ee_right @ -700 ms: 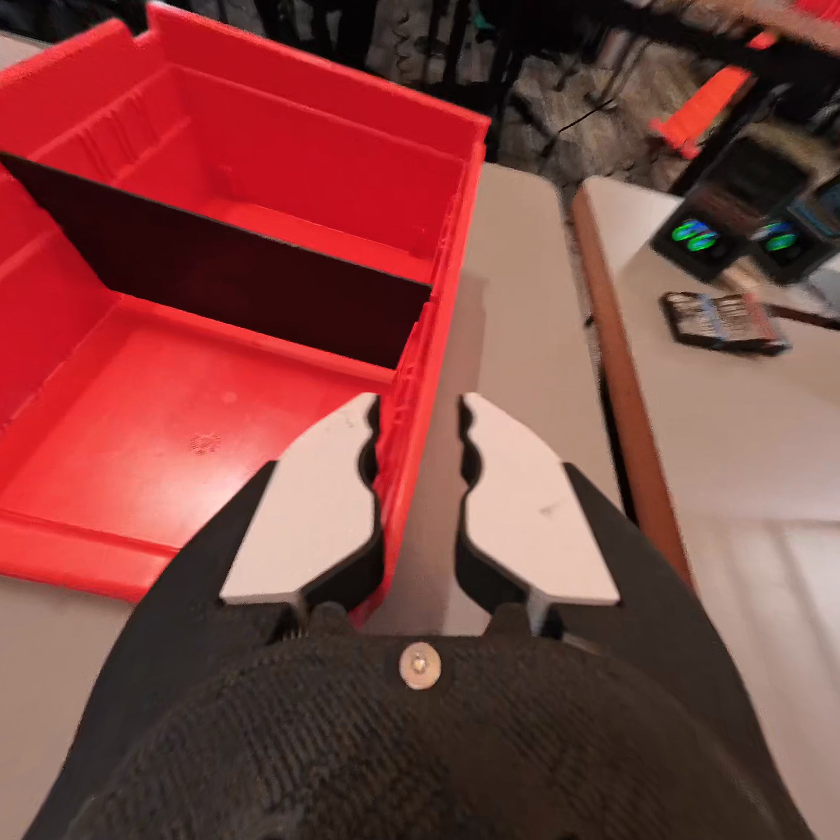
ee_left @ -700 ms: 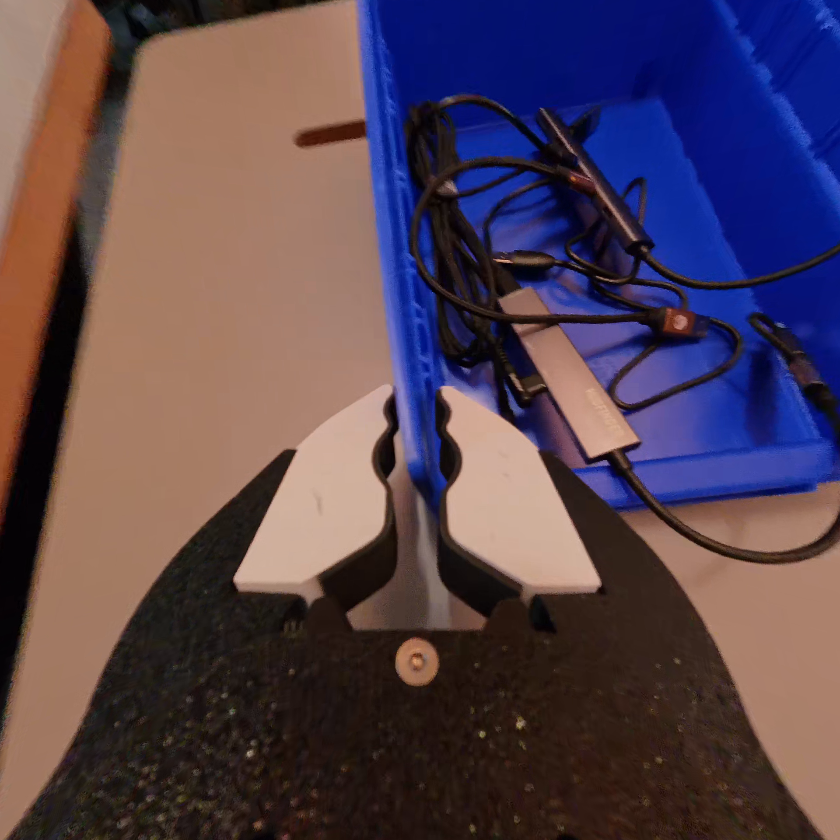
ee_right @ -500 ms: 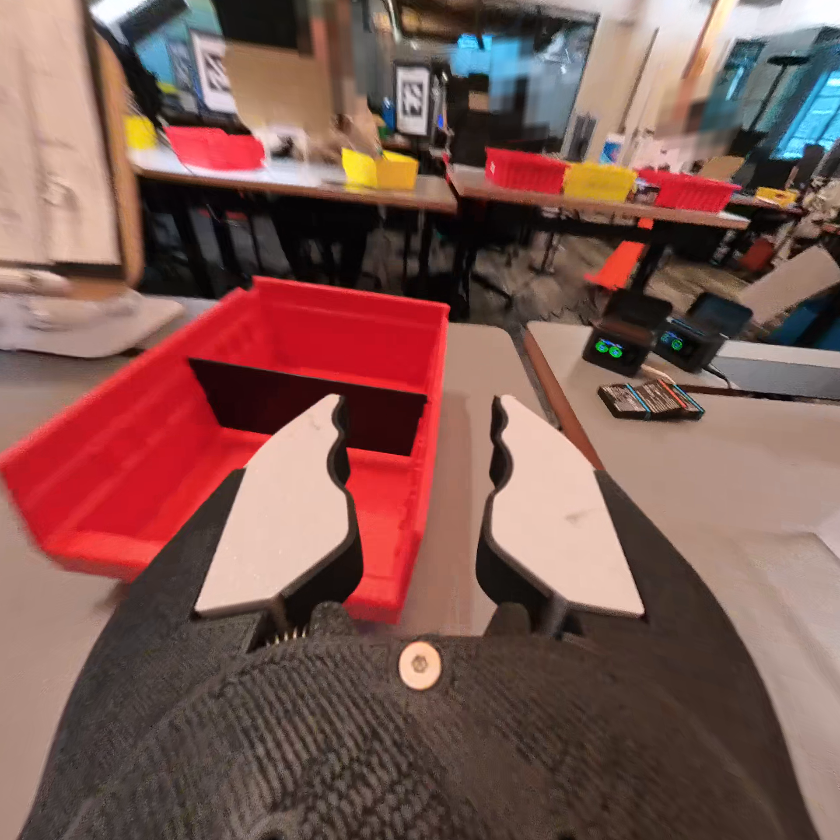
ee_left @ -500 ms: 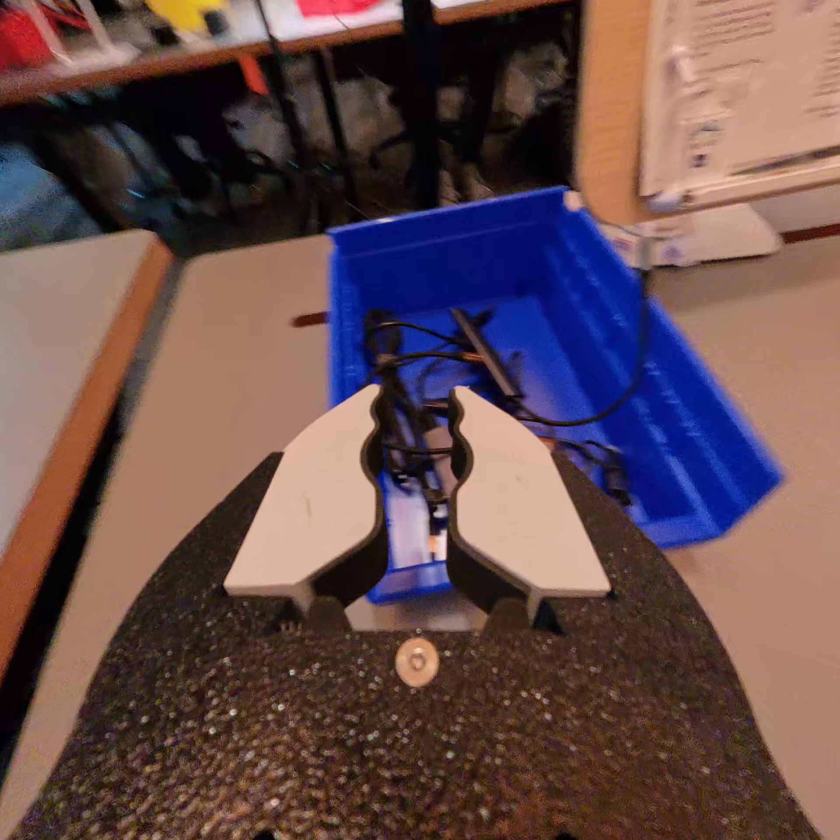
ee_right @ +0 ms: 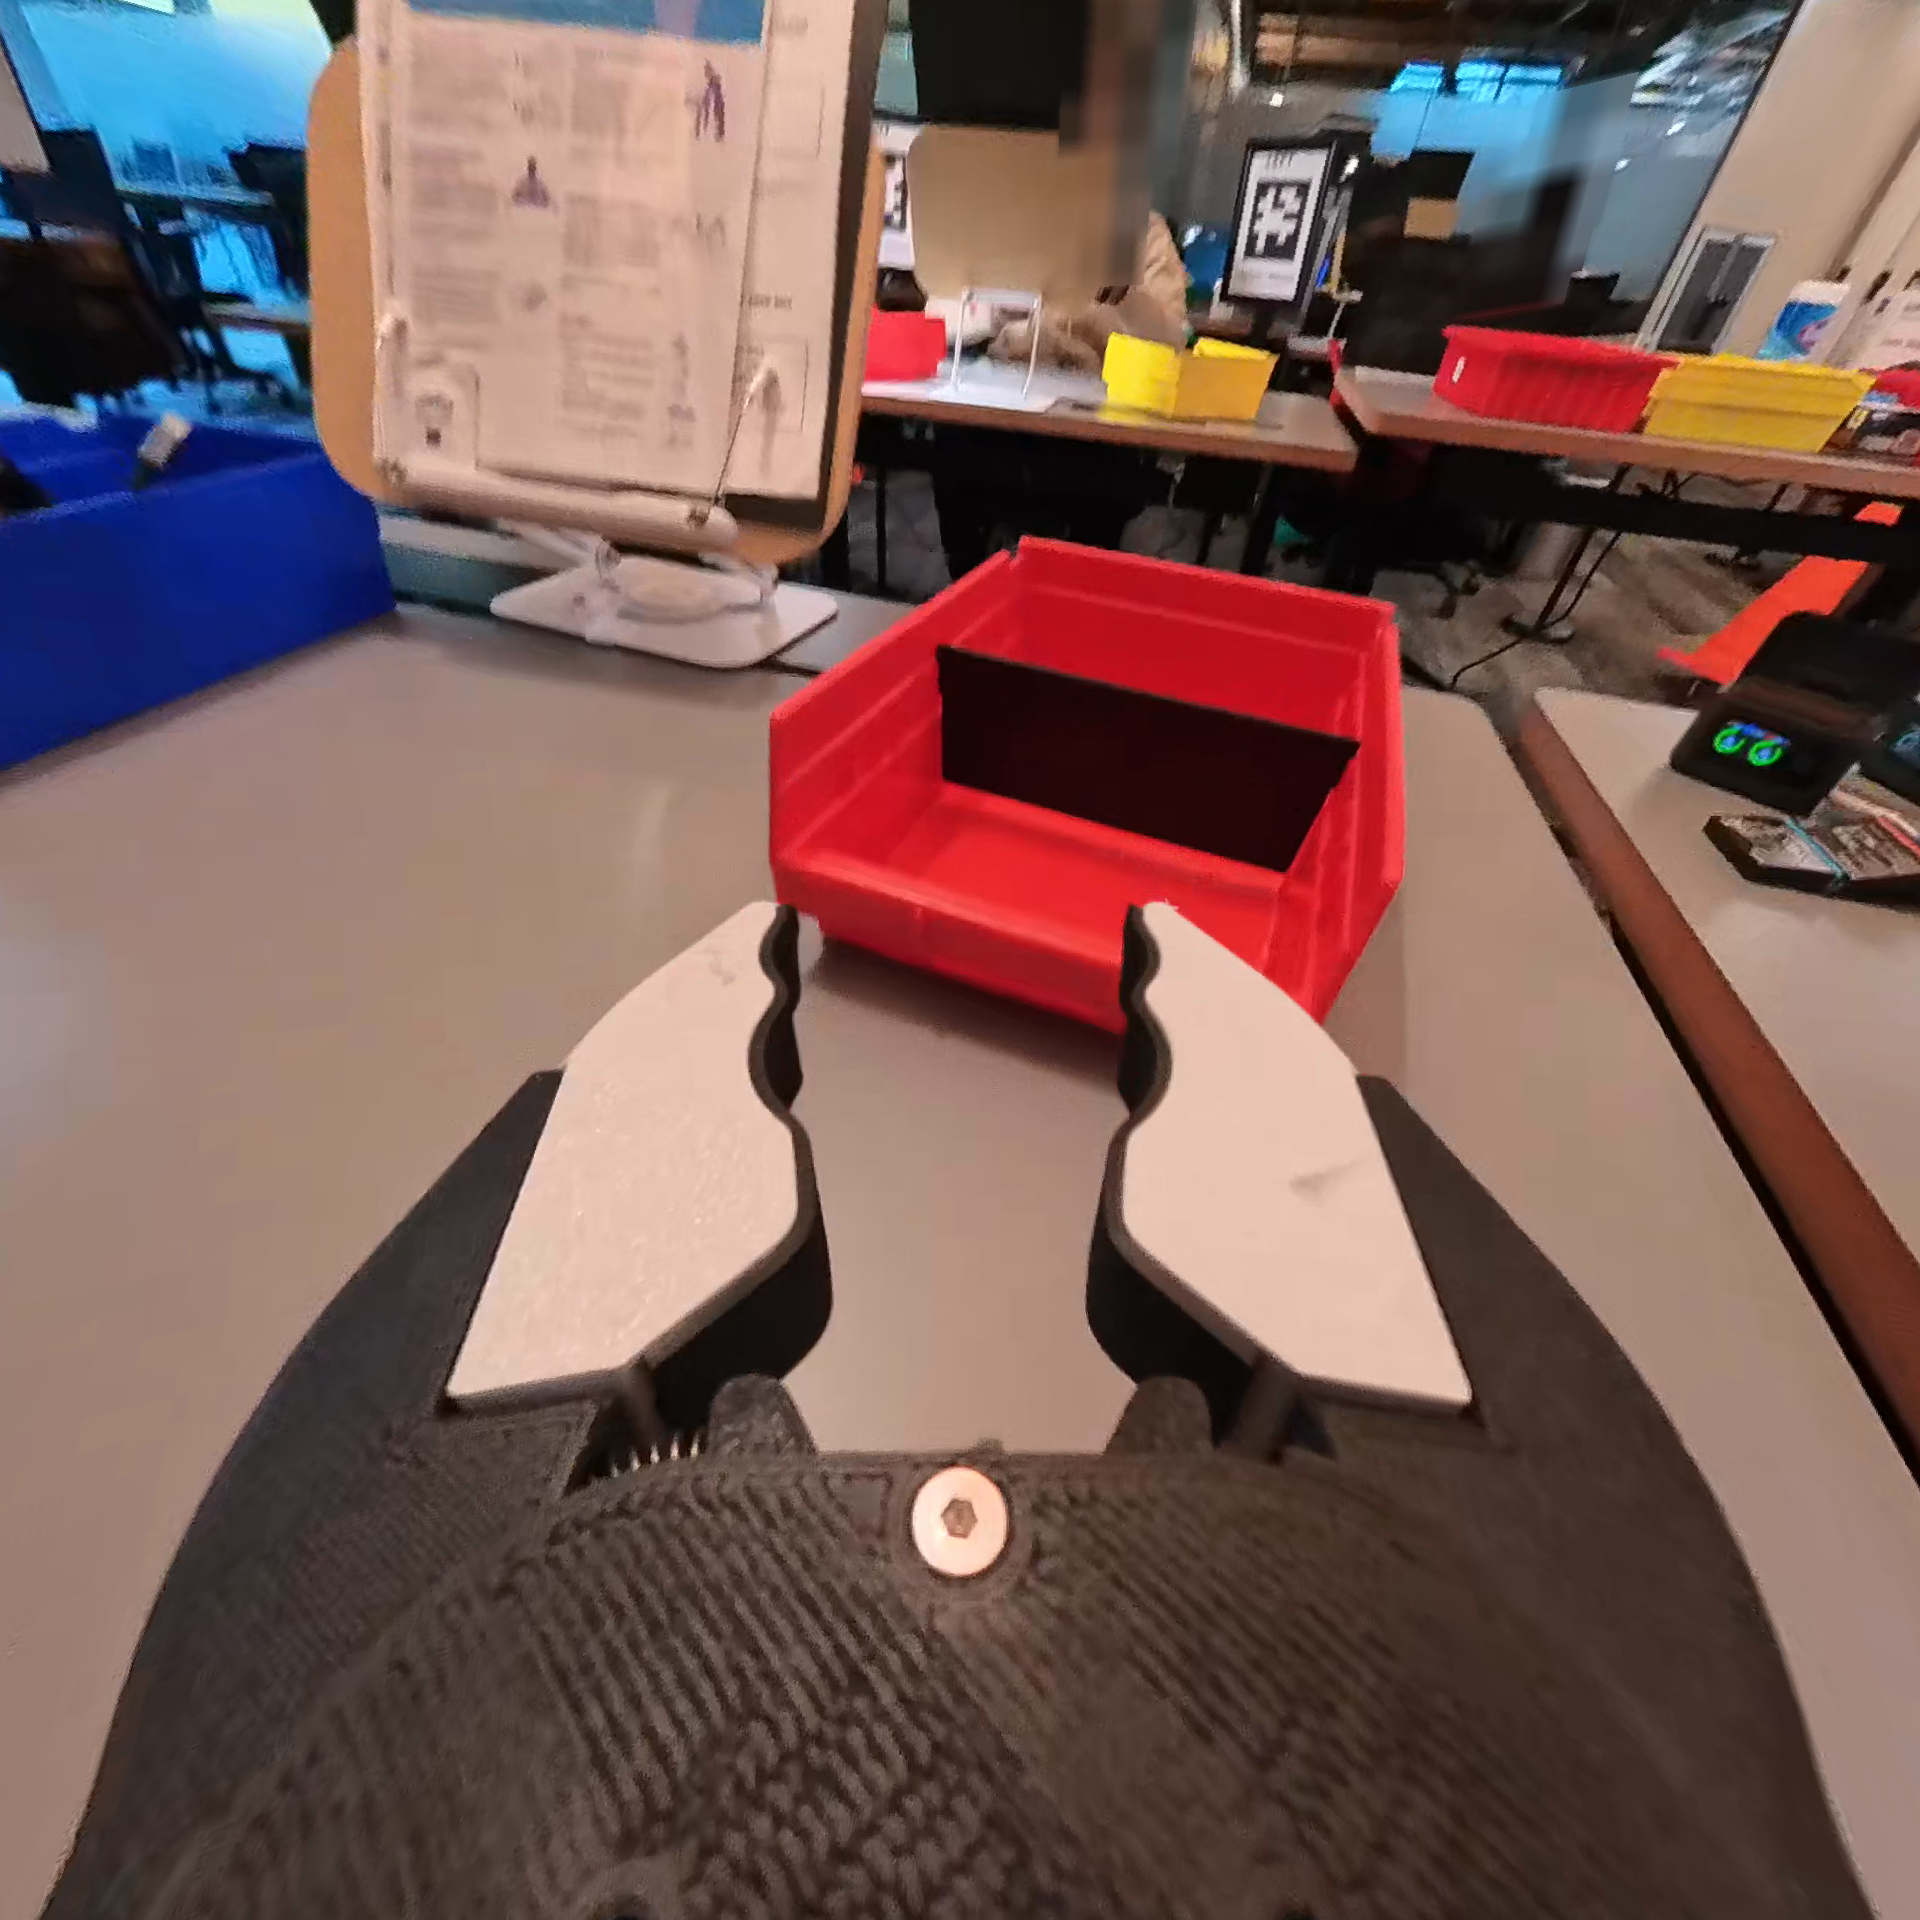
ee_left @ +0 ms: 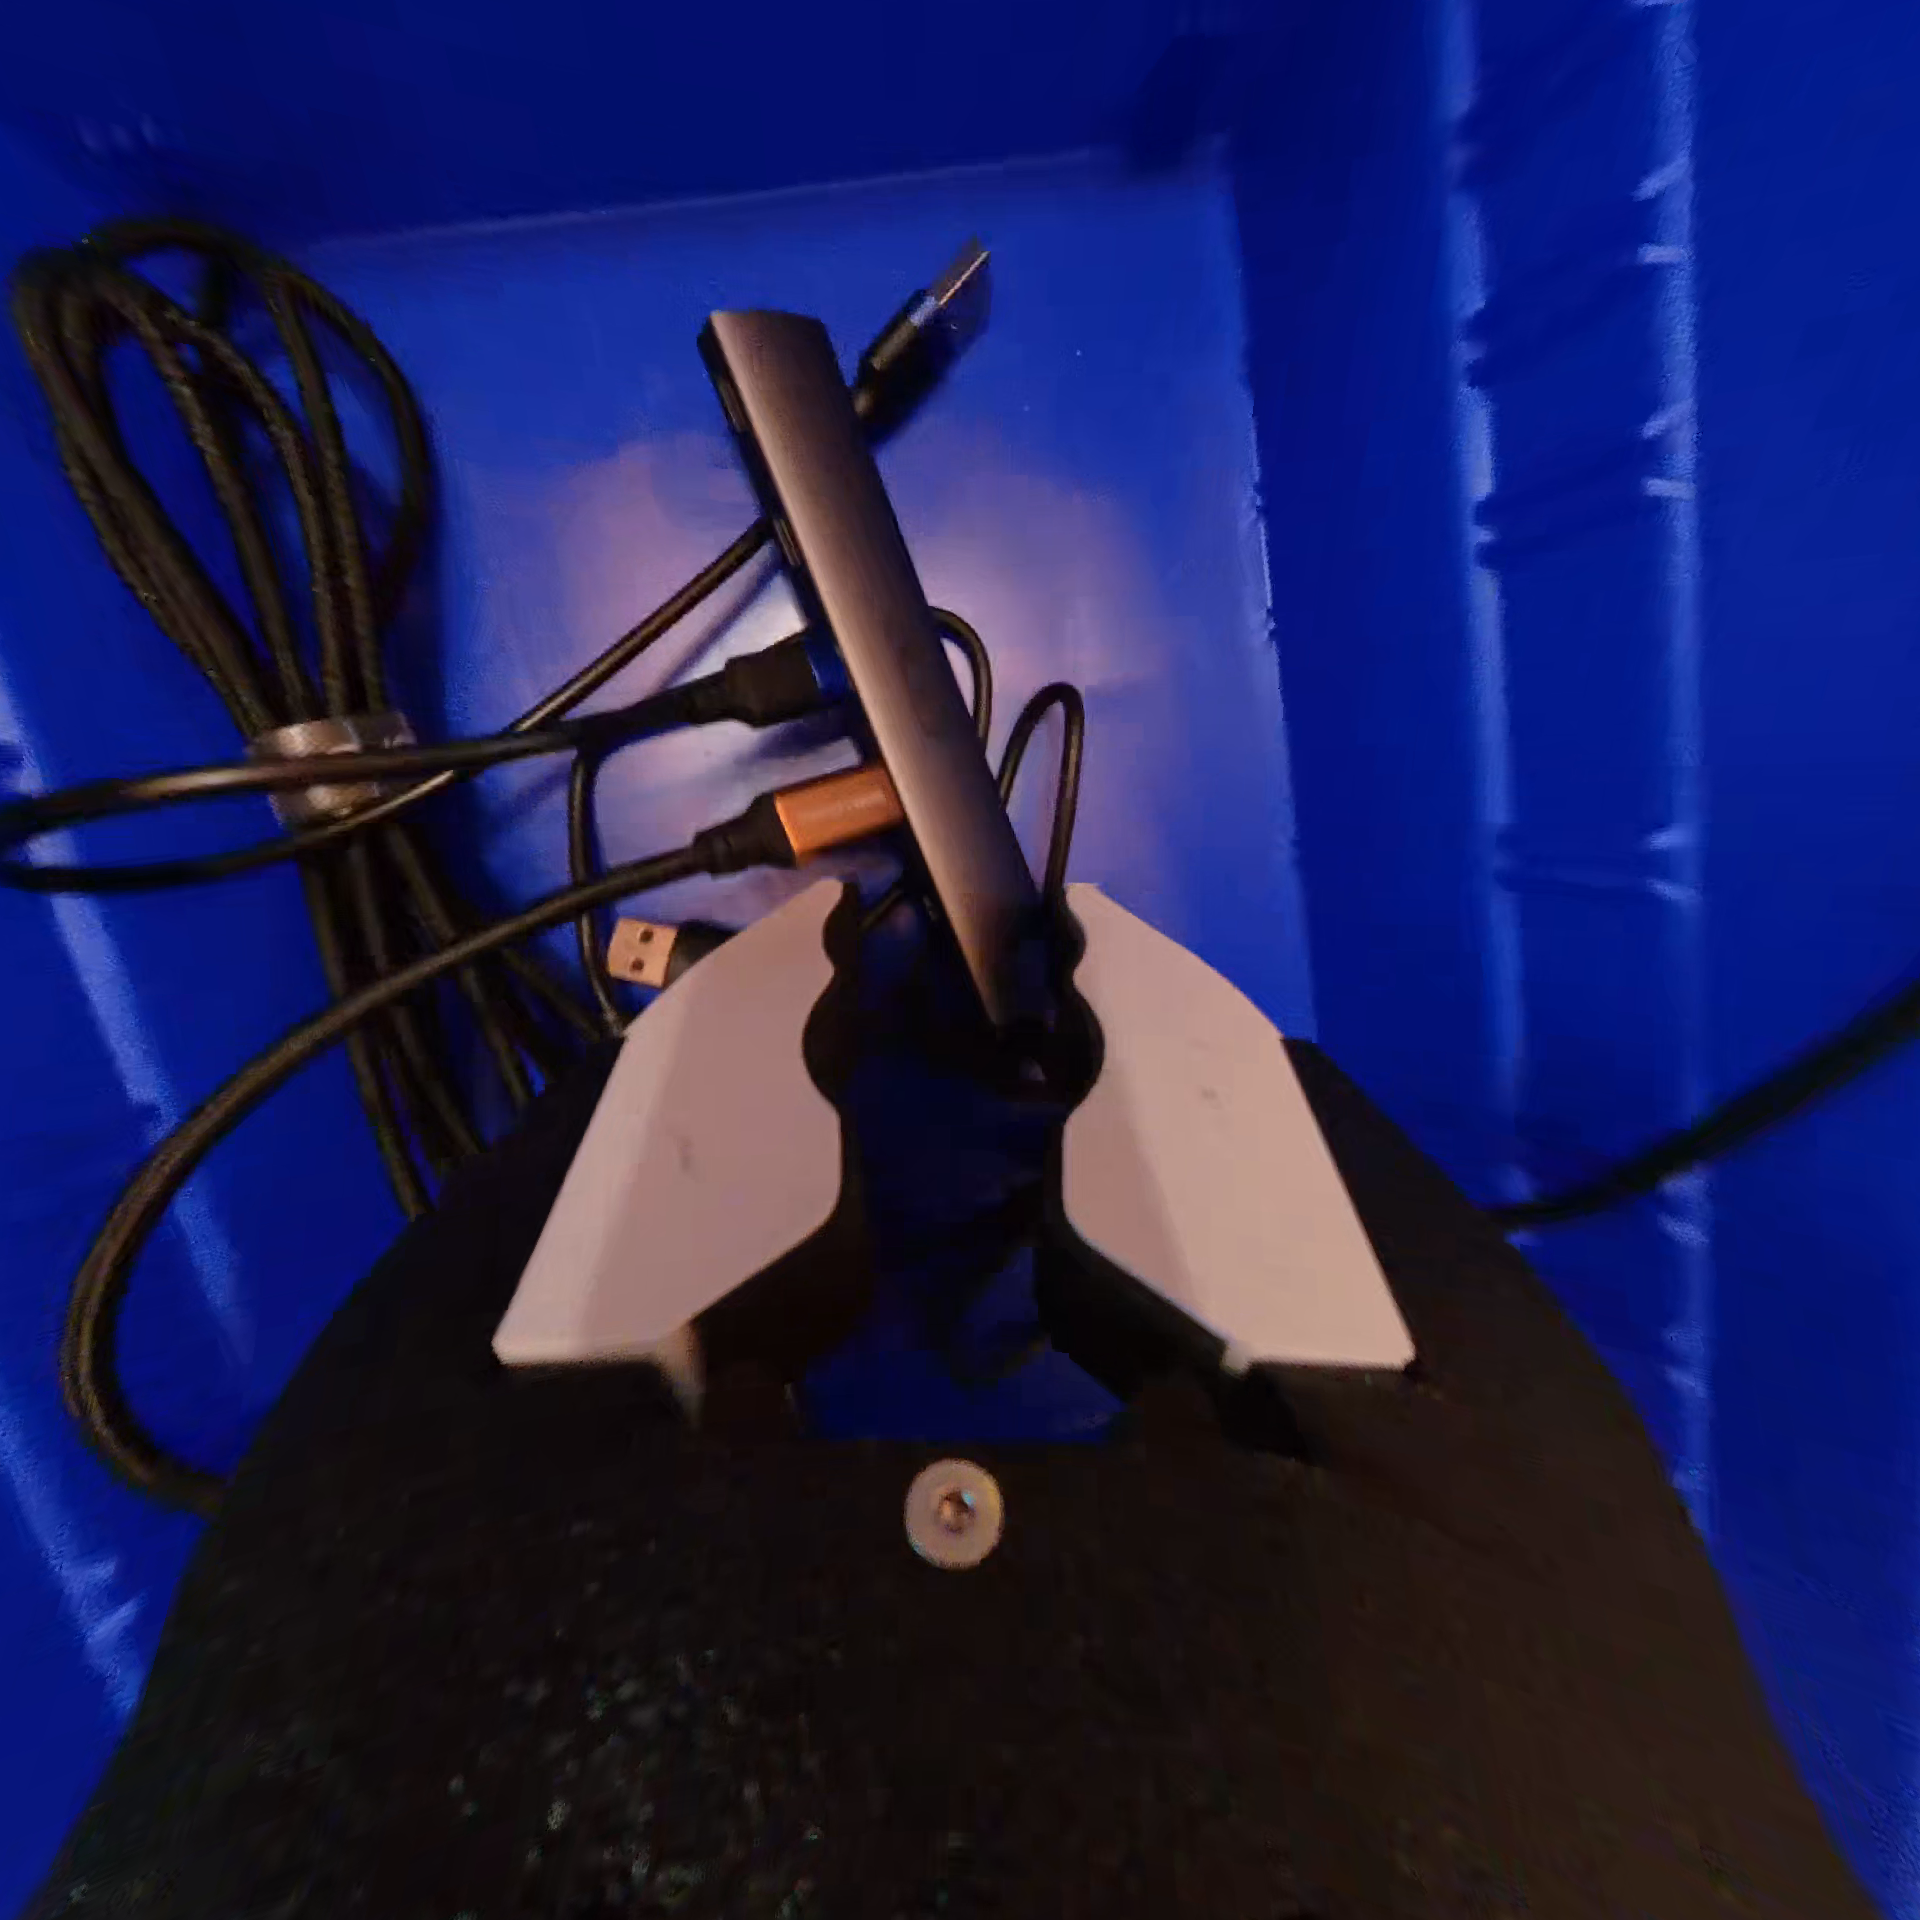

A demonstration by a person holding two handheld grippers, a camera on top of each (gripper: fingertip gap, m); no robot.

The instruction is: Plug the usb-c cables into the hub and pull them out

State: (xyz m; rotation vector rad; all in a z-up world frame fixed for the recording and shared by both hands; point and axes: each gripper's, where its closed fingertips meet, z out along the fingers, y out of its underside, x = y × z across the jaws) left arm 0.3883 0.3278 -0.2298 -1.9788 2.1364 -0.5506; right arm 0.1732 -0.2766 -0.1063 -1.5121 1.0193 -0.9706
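My left gripper [ee_left: 954,904] is down inside the blue bin [ee_left: 1558,520]. Its jaws stand apart around the near end of the dark grey hub [ee_left: 883,644], which rests against the right finger [ee_left: 1205,1122]. A black plug [ee_left: 769,681] and a copper-coloured plug [ee_left: 831,826] sit in the hub's left side. A loose plug [ee_left: 644,951] lies by the left finger, another [ee_left: 940,296] beyond the hub's far end. My right gripper [ee_right: 958,914] is open and empty above the grey table [ee_right: 364,883], just before the red bin [ee_right: 1039,925].
A strapped bundle of black cable [ee_left: 208,468] lies at the bin's left. The red bin has a black divider [ee_right: 1132,758]. A document stand [ee_right: 603,312] and the blue bin [ee_right: 156,582] stand at the back left. A second table [ee_right: 1787,987] with black devices [ee_right: 1766,748] adjoins on the right. The grippers' ends are close to 65 cm from one another. My left gripper's tips are some 4 cm from the loose plug [ee_left: 644,951].
My left gripper has dropped from above the blue bin into it and now has the hub's end between its jaws. My right gripper has drawn back from the red bin and stays open.
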